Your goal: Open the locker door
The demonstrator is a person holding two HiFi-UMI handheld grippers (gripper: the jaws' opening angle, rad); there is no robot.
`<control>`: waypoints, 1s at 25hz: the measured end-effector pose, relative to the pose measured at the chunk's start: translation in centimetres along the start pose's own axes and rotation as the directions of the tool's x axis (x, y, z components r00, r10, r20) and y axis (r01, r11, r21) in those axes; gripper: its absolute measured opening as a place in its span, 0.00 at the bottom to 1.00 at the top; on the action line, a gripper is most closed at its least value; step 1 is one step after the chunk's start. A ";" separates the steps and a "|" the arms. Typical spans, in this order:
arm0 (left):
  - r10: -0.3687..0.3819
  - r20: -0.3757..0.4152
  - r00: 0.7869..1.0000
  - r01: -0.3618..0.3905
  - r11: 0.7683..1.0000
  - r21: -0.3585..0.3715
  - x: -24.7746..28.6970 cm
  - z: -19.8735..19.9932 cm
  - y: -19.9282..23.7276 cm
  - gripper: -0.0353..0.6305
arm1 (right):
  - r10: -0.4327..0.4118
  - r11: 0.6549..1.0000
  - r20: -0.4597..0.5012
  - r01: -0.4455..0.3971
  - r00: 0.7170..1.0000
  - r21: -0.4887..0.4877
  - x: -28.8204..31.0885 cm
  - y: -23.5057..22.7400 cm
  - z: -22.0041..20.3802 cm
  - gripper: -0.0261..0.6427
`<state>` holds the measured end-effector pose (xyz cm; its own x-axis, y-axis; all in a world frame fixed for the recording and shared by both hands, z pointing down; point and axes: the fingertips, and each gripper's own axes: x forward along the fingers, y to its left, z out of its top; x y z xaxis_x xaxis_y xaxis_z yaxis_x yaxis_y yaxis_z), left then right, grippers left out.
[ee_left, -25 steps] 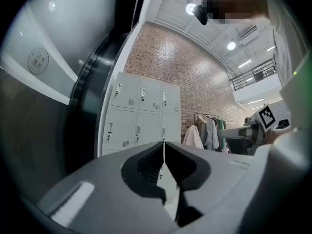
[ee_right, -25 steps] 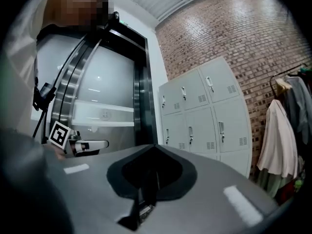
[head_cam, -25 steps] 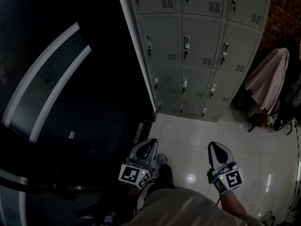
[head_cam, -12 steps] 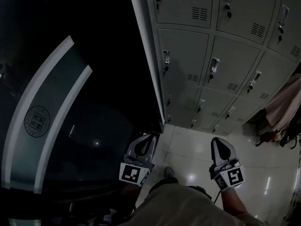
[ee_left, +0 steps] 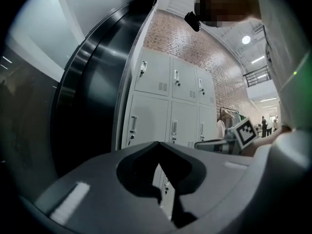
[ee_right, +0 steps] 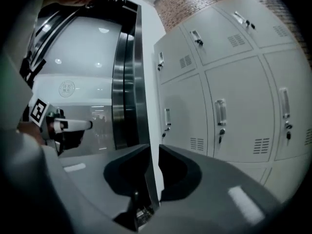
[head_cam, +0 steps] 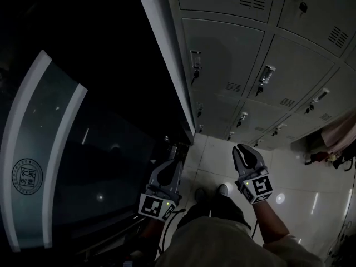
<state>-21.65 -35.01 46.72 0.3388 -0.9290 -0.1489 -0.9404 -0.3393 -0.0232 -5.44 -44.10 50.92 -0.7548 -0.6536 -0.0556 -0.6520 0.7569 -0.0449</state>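
Grey steel locker door point(head_cam: 225, 54) stood shut ahead, its latch point(head_cam: 195, 60) well apart from both tools. Right gripper point(head_cam: 240, 149) had just been opening to a narrow gap, nothing between the jaws; left gripper point(head_cam: 171, 164) was closed and empty. It looked best to raise the right one level with the latch and widen it first. Glossy pale floor tiles point(head_cam: 289, 177) lay below, dark glass wall point(head_cam: 55, 149) alongside

Left gripper point(head_cam: 177, 165) closed; right gripper point(head_cam: 240, 148) opening, empty.

Dim, underexposed head view; glare spots on floor tiles point(head_cam: 295, 174); gripper views fisheye-warped, vignetted.
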 end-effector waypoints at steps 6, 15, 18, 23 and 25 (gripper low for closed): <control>0.024 -0.299 0.954 -0.046 0.997 -0.065 -0.6 -11.0 2.0 0.08 | 0.034 0.999 -0.141 -0.036 0.989 -0.011 11.8 -3.5 -17.6 0.26; 0.009 -0.404 0.915 -0.024 0.999 -0.031 -3.9 -24.0 3.0 0.07 | 0.047 0.997 -0.347 -0.025 0.937 0.067 28.6 -7.3 -42.1 0.36; 0.017 -0.414 0.910 -0.035 0.999 -0.036 -5.9 -27.7 4.1 0.07 | 0.034 0.997 -0.371 -0.008 0.928 0.070 32.1 -8.5 -45.2 0.36; 0.045 -0.359 0.932 -0.051 0.999 -0.007 -7.2 -29.7 4.7 0.07 | 0.055 0.997 -0.416 -0.032 0.908 0.064 35.6 -8.1 -48.4 0.36; 0.050 -0.350 0.936 -0.053 0.999 0.000 -7.5 -29.9 4.6 0.07 | 0.064 0.997 -0.422 -0.035 0.904 0.075 36.5 -8.1 -49.3 0.36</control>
<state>-27.69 -34.07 77.26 0.2803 -0.9377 0.2052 -0.9571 -0.2894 -0.0151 -31.27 -74.20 98.40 -0.7544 -0.5435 0.3681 -0.6177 0.7775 -0.1179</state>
